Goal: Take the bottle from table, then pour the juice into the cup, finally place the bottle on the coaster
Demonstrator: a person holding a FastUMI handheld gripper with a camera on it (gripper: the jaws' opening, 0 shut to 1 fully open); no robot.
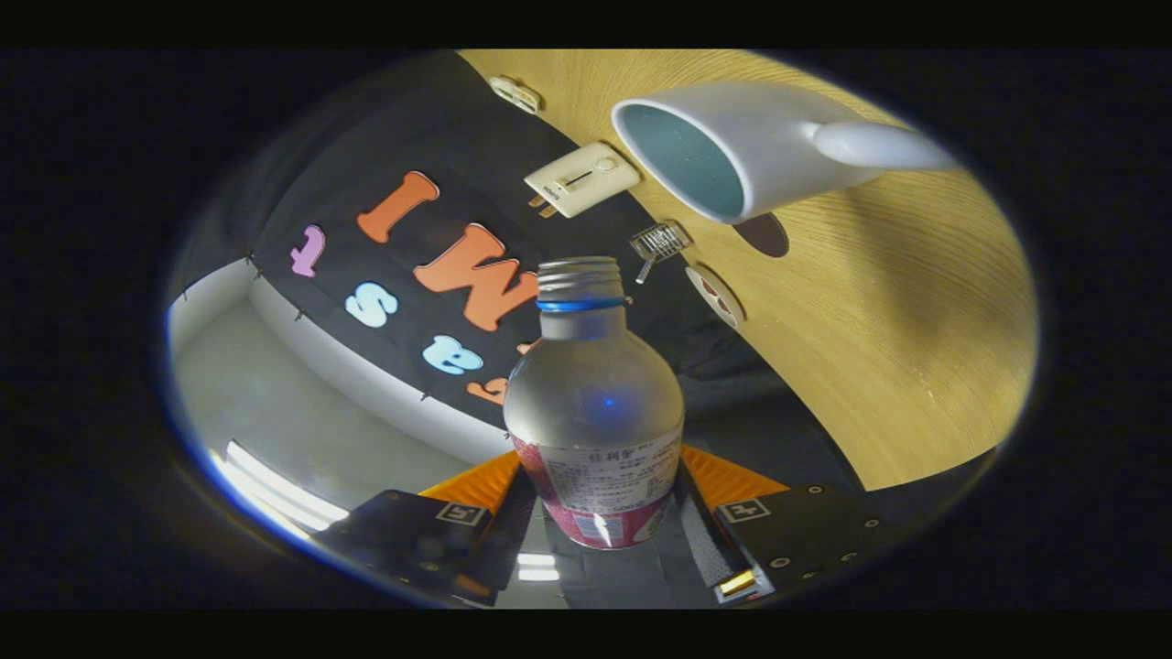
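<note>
bottle (593,403): clear, uncapped, labelled, clamped between claw (600,531) fingers | cup (732,146): white mug beyond bottle mouth

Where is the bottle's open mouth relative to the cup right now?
In the gripper view, the bottle sits clamped between the fingers of the hand-held gripper, with its uncapped mouth just short of the white cup, which stands beyond it on the wooden table.

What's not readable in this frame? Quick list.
- Bottle base, gripper view: hidden between the gripper fingers pressing its label.
- Juice level: bottle looks frosted; can't tell what is left inside.
- Cup contents: inside in shade, no liquid discernible; handle end cut off by the view's rim.
- Coaster: round disc beyond the bottle's neck may be it; too small and skewed to confirm.
</note>
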